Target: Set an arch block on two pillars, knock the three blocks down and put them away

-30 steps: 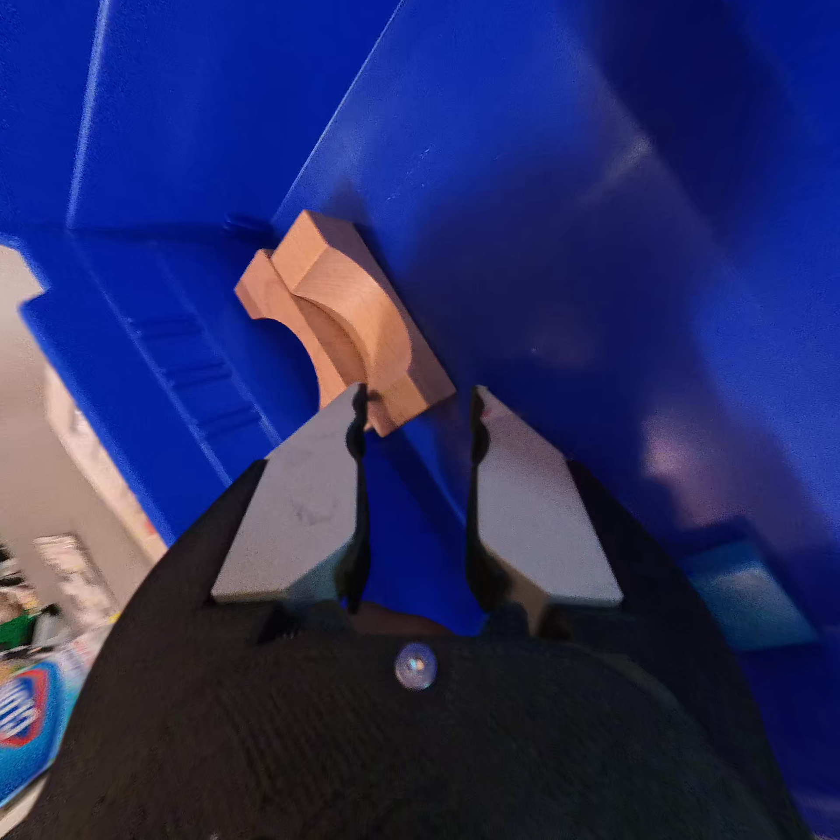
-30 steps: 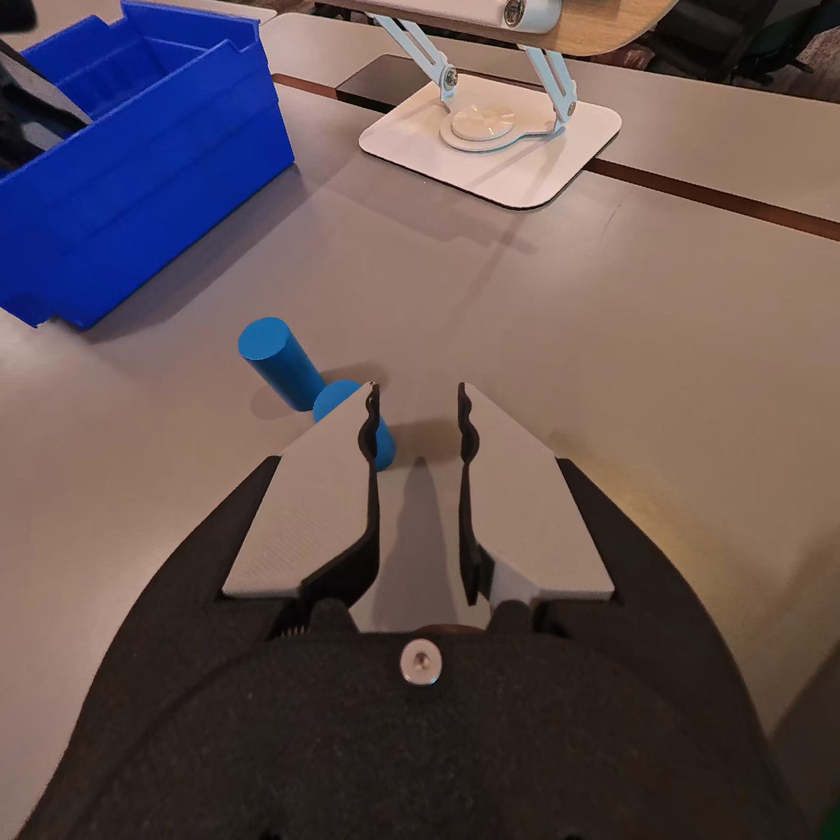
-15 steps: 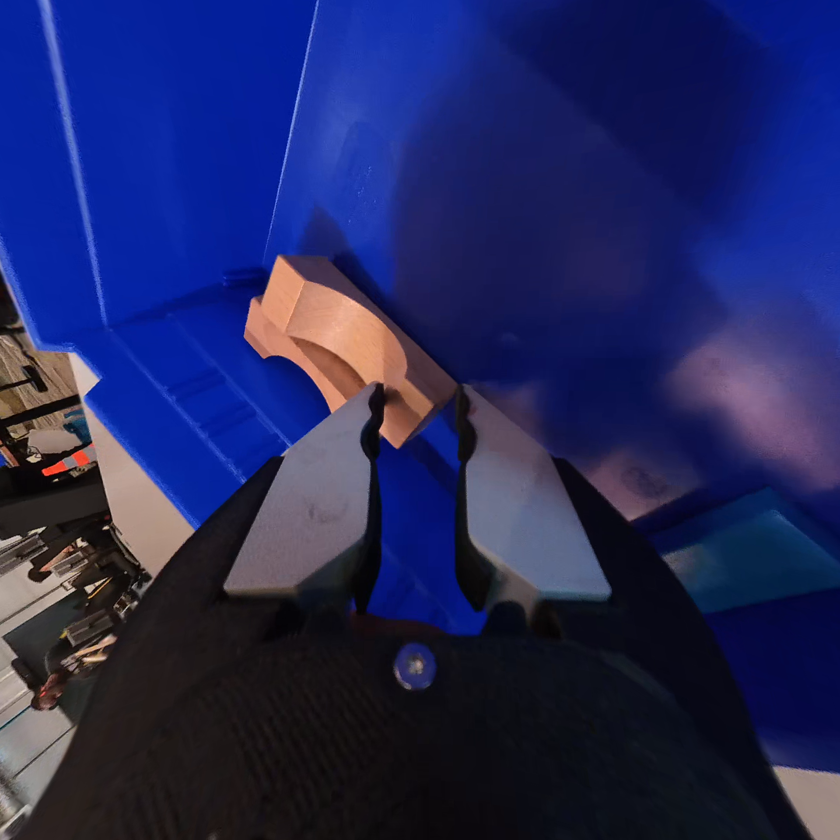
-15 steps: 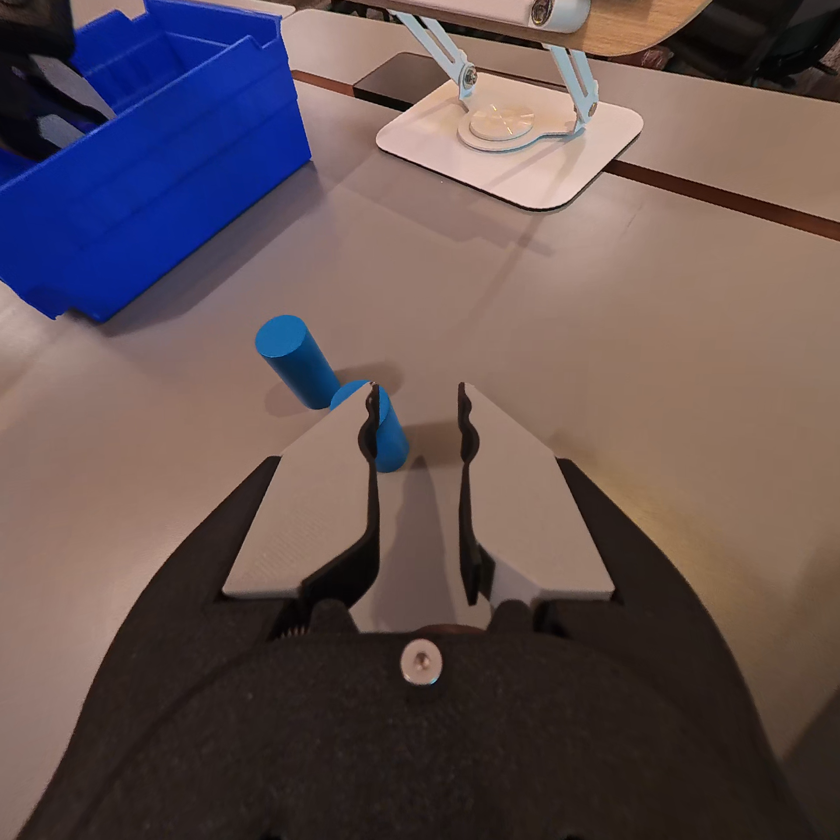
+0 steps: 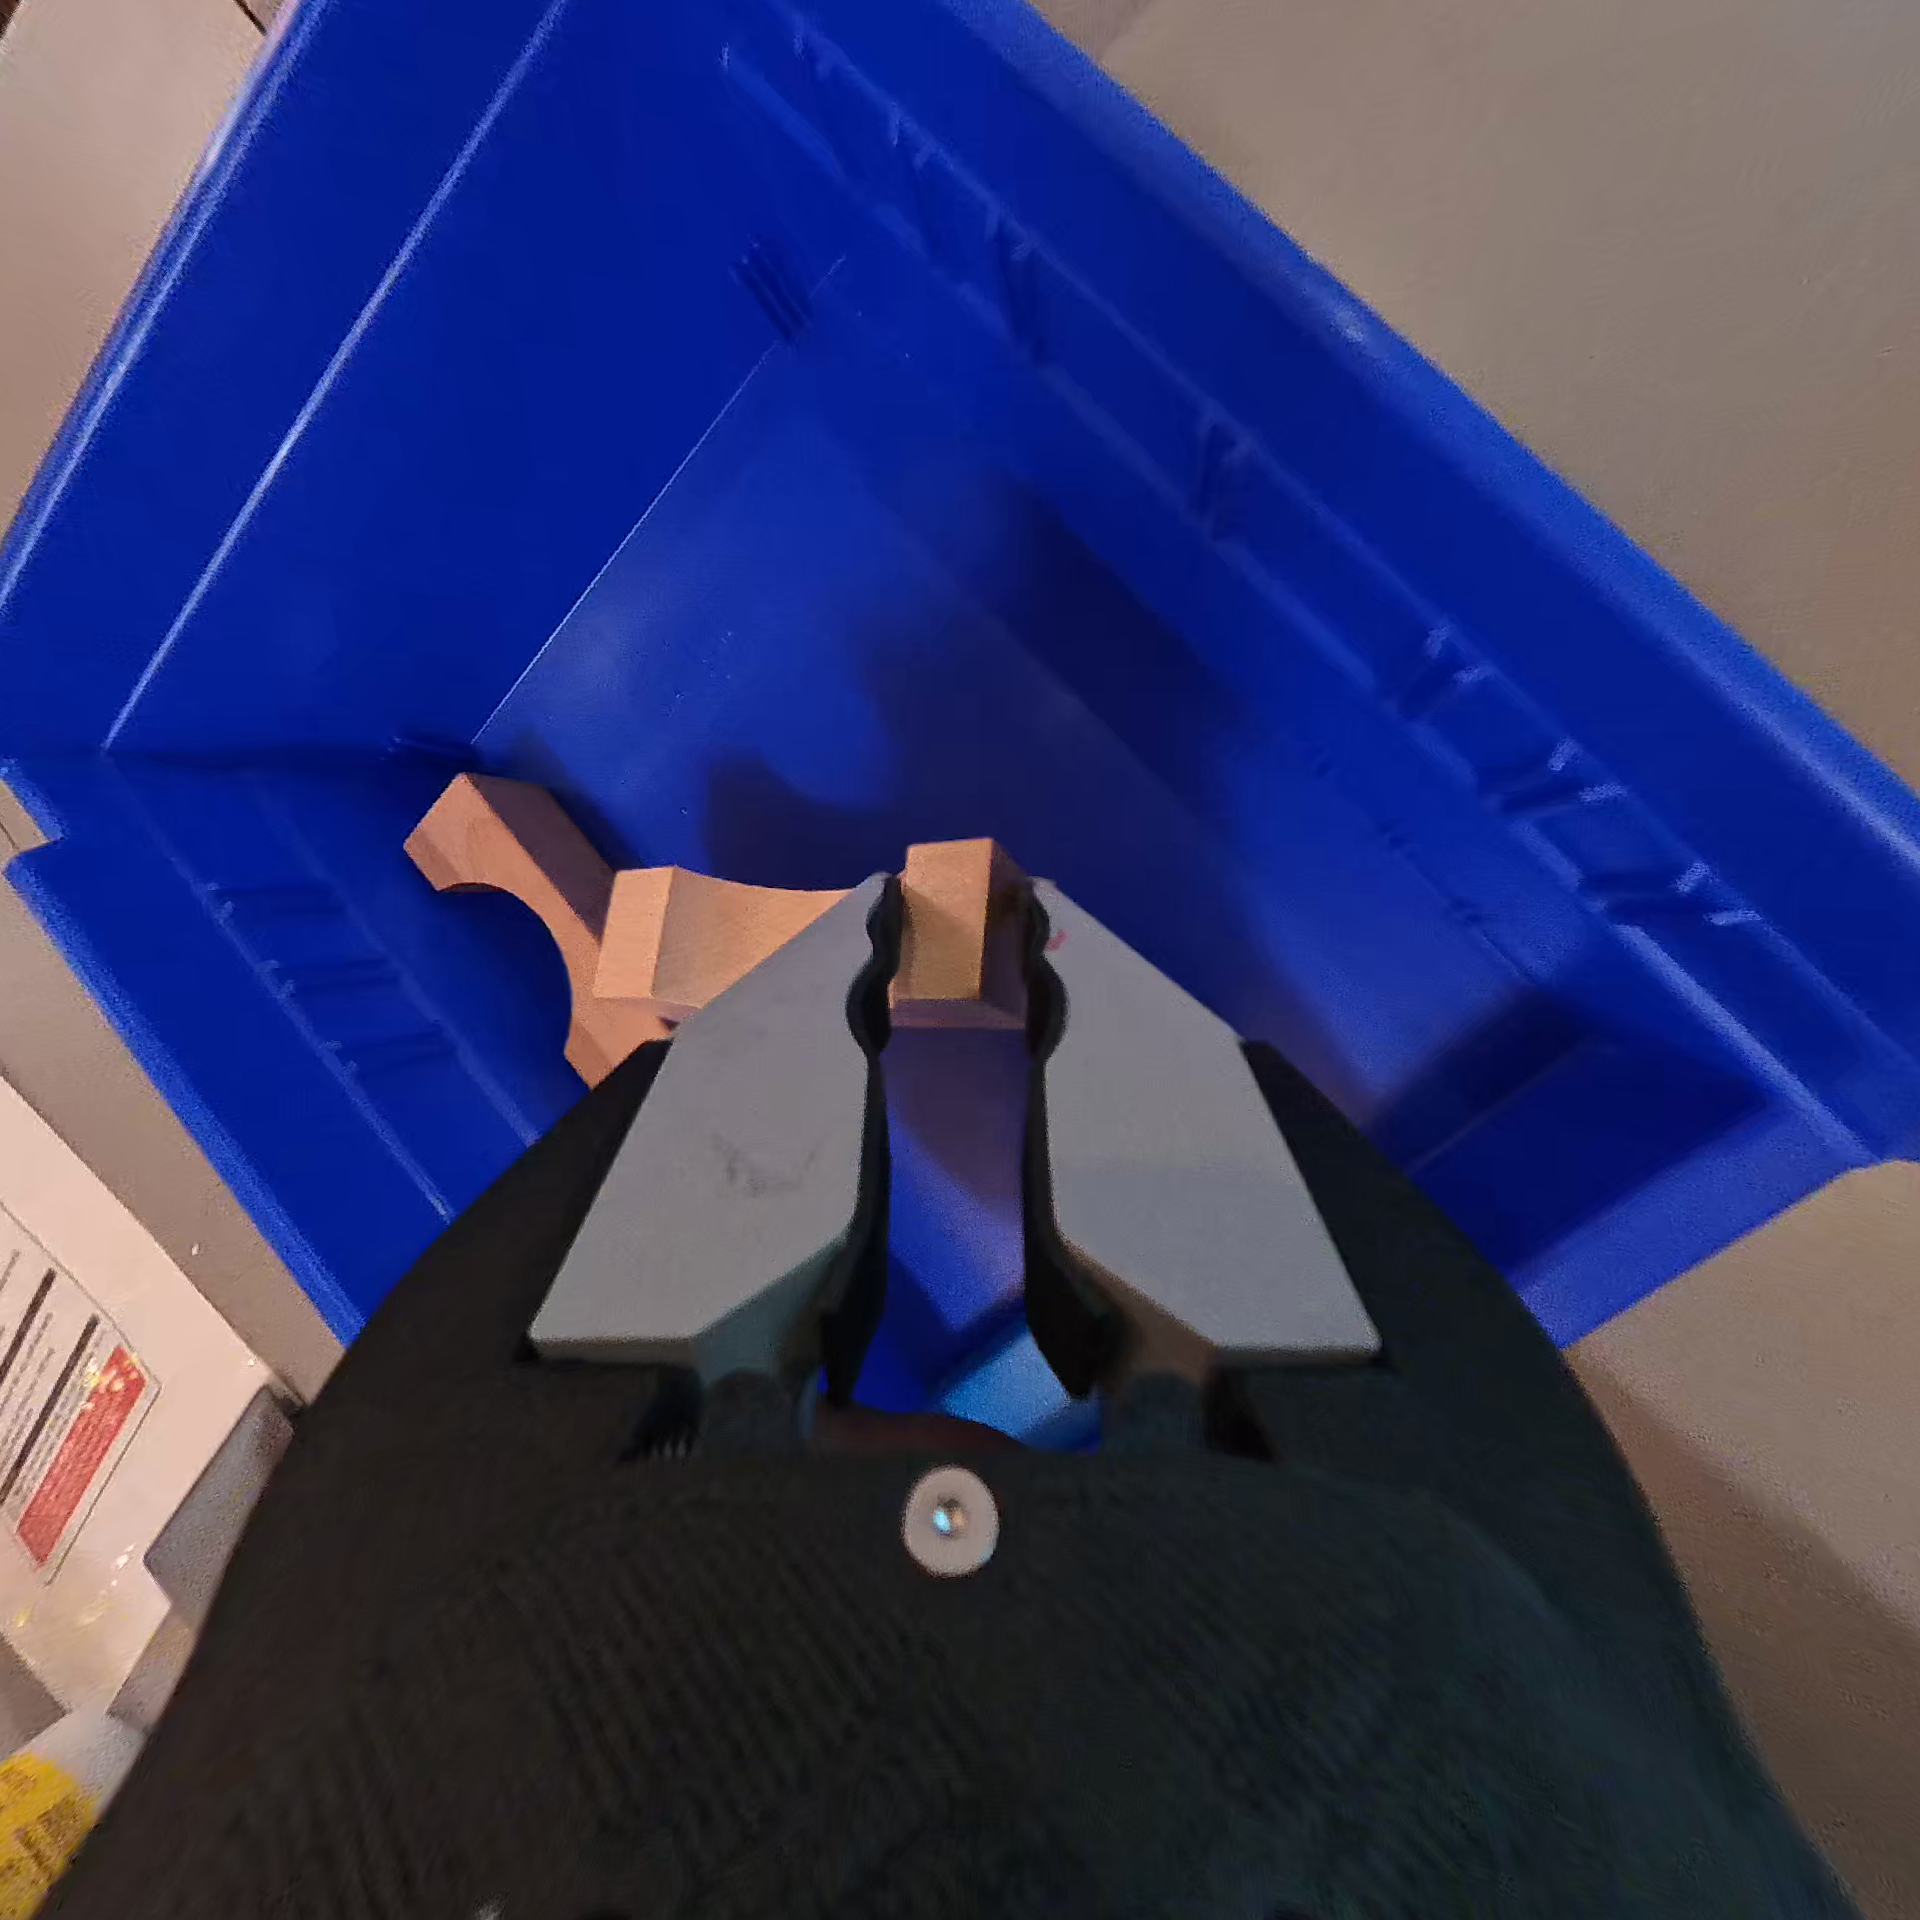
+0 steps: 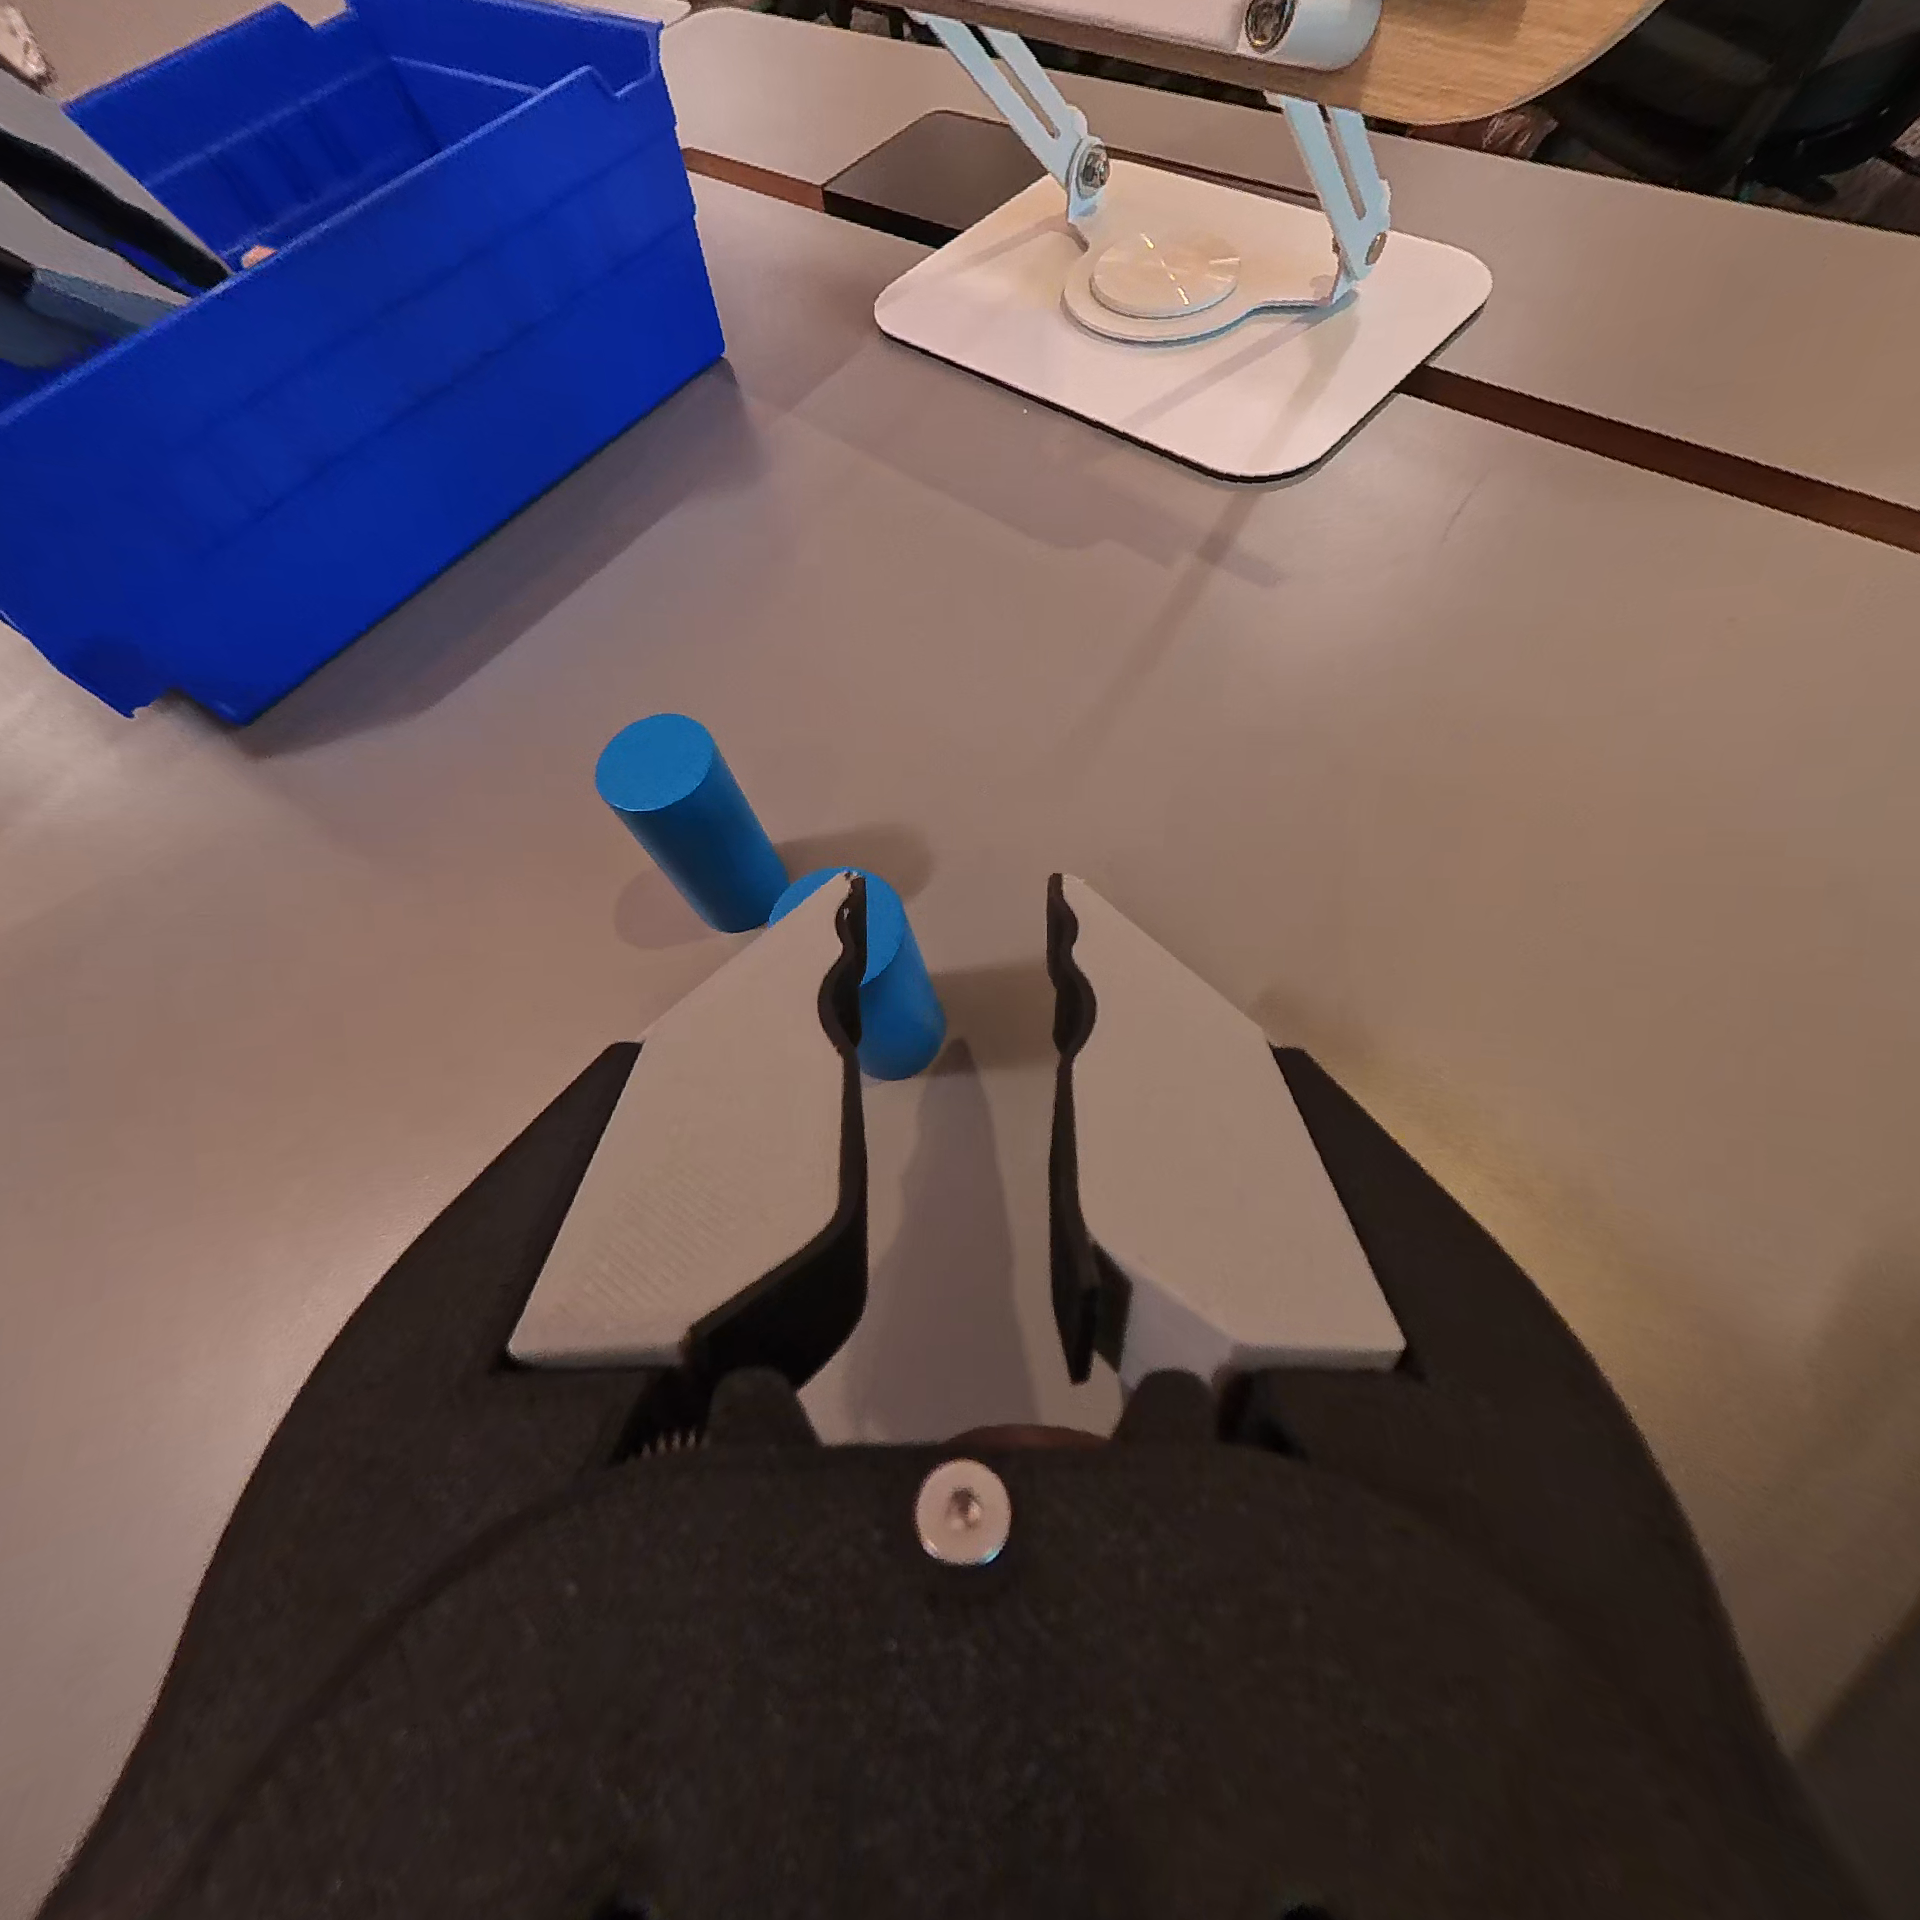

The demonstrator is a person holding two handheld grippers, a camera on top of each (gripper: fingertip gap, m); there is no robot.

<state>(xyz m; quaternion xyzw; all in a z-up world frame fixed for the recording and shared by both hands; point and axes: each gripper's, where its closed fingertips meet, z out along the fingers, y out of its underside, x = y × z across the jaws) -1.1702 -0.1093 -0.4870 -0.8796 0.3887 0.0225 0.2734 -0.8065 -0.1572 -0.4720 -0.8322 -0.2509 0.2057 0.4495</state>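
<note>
Left hand-held gripper (image 5: 956,935) clamps arch block (image 5: 940,925) inside blue bin (image 5: 1143,520).

- The left gripper (image 5: 954,935), a second ago parted beside an arch block (image 5: 940,920) in the blue bin (image 5: 1299,499), has narrowed and now clamps one leg of it.
- That block has come off the second arch block (image 5: 520,883).
- The left view has pulled back; bin rim and bench (image 5: 1558,208) now show.

A white stand base plate (image 6: 1184,343) with rounded corners is lying far right on the grey table (image 6: 1351,779), its pale hinged arms (image 6: 1340,171) rising to a wood-edged platform (image 6: 1434,73). A dark brown seam (image 6: 1662,447) is crossing the tabletop. A white labelled box (image 5: 73,1403) is sitting near left.
</note>
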